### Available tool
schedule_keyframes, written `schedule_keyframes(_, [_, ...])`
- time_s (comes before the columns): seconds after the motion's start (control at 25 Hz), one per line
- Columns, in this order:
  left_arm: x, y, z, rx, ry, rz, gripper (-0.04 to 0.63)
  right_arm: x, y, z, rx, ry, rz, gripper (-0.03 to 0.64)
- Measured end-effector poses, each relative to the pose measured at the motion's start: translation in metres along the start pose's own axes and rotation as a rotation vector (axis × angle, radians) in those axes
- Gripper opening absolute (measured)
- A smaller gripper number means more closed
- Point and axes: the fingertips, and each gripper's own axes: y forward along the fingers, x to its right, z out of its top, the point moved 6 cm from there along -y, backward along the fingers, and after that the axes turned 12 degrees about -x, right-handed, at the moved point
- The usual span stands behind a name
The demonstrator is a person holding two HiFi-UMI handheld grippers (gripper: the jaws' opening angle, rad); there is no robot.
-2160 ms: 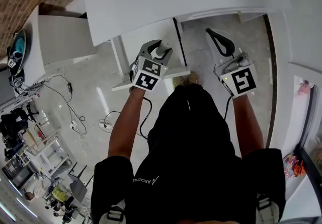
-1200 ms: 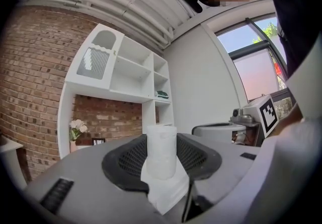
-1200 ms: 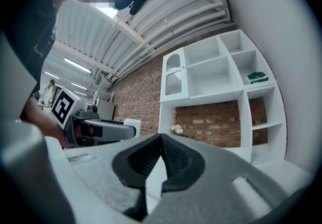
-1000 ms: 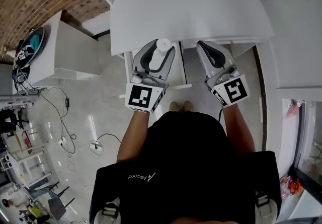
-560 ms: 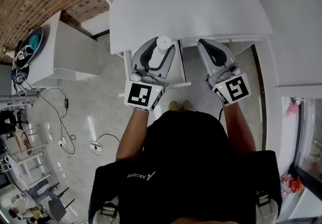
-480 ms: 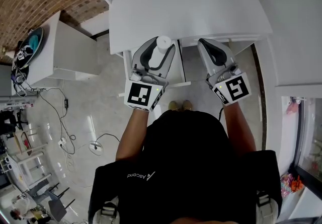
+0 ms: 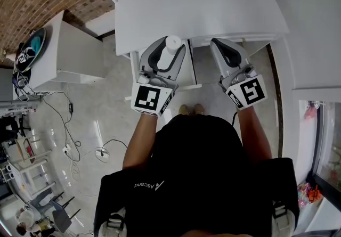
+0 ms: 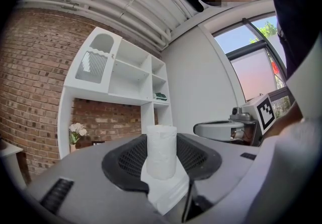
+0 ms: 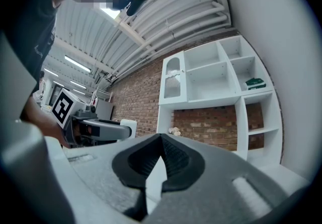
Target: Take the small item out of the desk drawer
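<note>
In my left gripper (image 7: 169, 45) stands a small white cylinder (image 7: 172, 44), like a little paper roll, and the jaws are shut on it. The left gripper view shows the cylinder (image 8: 161, 150) upright between the black pads, well above the desk. My right gripper (image 7: 219, 45) is level with it at the right, its jaws shut with nothing between them; in the right gripper view (image 9: 160, 140) the tips meet. Both hover at the front edge of the white desk (image 7: 197, 7). The pulled-out drawer (image 7: 186, 86) lies below them, its inside mostly hidden by the left gripper.
A white shelf unit (image 9: 216, 82) stands against a brick wall (image 8: 35, 82) behind the desk. A small vase of flowers (image 8: 75, 132) sits at the desk's back left. A low white cabinet (image 7: 74, 52) is to the left, with cables on the floor (image 7: 80, 124).
Both grippers have risen from down by the drawer to the desk's front edge, the left one carrying the white cylinder. In the last half second they edge slightly forward.
</note>
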Motion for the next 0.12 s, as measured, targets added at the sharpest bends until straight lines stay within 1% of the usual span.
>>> schedule_keyframes(0.12, [0.0026,-0.0019,-0.0009,0.001,0.004,0.001,0.175,-0.0008,-0.0024,-0.0007,0.001,-0.002,0.0,0.0])
